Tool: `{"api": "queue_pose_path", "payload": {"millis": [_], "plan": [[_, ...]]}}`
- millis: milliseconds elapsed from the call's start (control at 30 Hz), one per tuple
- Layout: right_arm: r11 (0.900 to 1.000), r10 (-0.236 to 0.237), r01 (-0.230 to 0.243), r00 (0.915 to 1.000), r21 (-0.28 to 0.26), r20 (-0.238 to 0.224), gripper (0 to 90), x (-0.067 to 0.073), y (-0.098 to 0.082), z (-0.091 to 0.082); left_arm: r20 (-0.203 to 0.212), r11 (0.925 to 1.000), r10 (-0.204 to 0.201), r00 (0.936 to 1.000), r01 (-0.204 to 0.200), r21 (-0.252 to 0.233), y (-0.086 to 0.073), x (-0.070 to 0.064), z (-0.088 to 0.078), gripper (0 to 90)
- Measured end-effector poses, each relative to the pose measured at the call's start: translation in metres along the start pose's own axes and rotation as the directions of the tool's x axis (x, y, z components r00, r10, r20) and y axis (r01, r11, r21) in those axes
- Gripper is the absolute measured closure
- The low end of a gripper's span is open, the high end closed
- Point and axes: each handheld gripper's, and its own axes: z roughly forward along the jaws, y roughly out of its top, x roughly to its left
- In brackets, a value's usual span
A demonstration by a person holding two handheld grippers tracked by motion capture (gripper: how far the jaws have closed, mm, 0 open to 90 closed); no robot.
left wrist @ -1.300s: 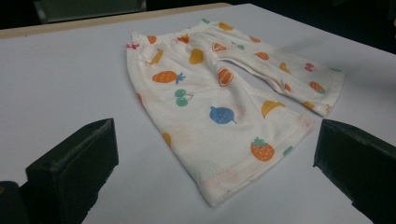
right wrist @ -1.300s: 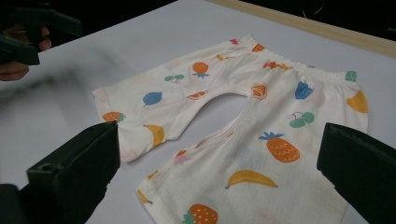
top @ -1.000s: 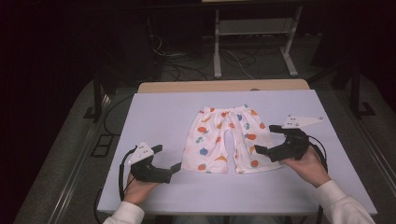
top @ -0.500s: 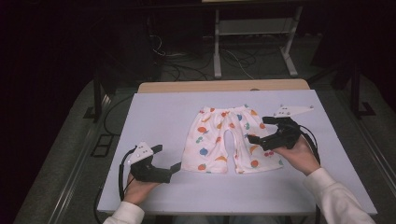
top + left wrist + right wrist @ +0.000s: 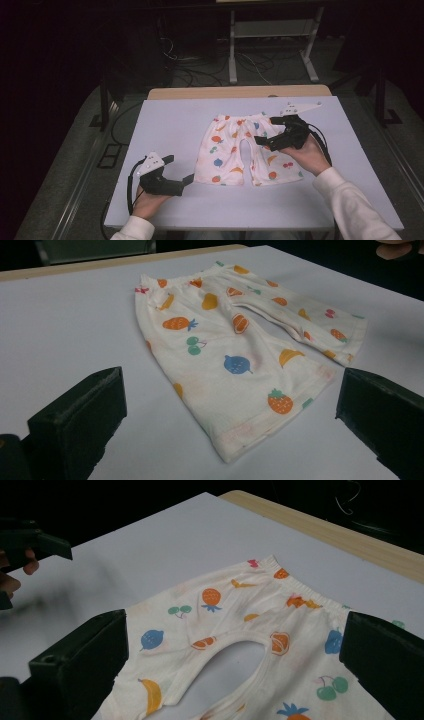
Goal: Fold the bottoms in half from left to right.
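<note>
Fruit-print shorts (image 5: 243, 150) flat on white table (image 5: 170, 120), wooden strip (image 5: 240, 92) behind — unobstructed

Lit evenly from above across the pale lavender-white tabletop (image 5: 170, 125); dark and murky beyond its edges. Soft, faint shadows beneath the cream fruit-printed cotton shorts (image 5: 235, 150). No glare. Slightly blurred at the 2 black foam-padded jaws close to each gripper camera. Mild grain overall.

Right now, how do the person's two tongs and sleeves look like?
Both the left tongs and the right tongs are black, with blocky dark jaws. Each carries a pale grey three-cornered plate on top and trails a black cable. The person wears white long sleeves.
</note>
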Motion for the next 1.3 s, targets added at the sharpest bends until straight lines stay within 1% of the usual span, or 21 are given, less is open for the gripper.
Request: {"api": "queue_pose_path", "payload": {"millis": [300,367,467,600,800,933,1000,1067,1133,1300], "plan": [[1.000,0.007,-0.007,1.0000,0.006,0.000,0.0,-0.005,0.013,0.013,0.006,1.0000,-0.005,1.0000,0.005,-0.001,0.000,0.001,0.000,0.0],[1.000,0.013,-0.013,0.9999,0.004,-0.001,0.0,-0.007,0.016,0.019,0.005,1.0000,-0.006,1.0000,0.006,-0.001,0.000,0.001,0.001,0.0],[1.000,0.007,-0.007,1.0000,0.011,0.000,0.0,-0.009,0.020,0.024,0.006,1.0000,-0.004,1.0000,0.004,0.000,0.000,0.000,0.000,0.0],[1.000,0.011,-0.011,0.9999,0.011,0.002,0.0,-0.010,0.024,0.030,0.007,1.0000,-0.005,1.0000,0.005,0.000,0.000,0.001,0.001,0.0],[1.000,0.016,-0.016,0.9999,0.022,0.005,0.0,-0.013,0.028,0.040,0.007,1.0000,-0.006,1.0000,0.006,0.000,0.000,0.001,0.001,0.0],[1.000,0.020,-0.020,0.9998,0.014,0.007,0.0,-0.014,0.029,0.043,0.008,1.0000,-0.004,1.0000,0.004,0.000,0.000,0.001,0.001,0.0],[0.999,0.033,-0.033,0.9994,0.008,0.010,0.0,-0.016,0.028,0.048,0.008,1.0000,-0.004,1.0000,0.004,0.001,0.000,0.001,0.001,0.0],[0.999,0.034,-0.034,0.9993,0.007,0.013,0.0,-0.018,0.028,0.049,0.009,1.0000,-0.004,0.9999,0.004,0.002,0.000,0.001,0.001,0.0],[0.999,0.050,-0.050,0.9985,0.005,0.022,0.0,-0.021,0.027,0.054,0.009,1.0000,-0.004,0.9999,0.004,0.002,0.000,0.001,0.001,0.0],[0.998,0.057,-0.057,0.9979,0.005,0.030,0.0,-0.026,0.028,0.060,0.009,1.0000,-0.004,0.9999,0.004,0.002,0.000,0.001,0.001,0.0]]}}
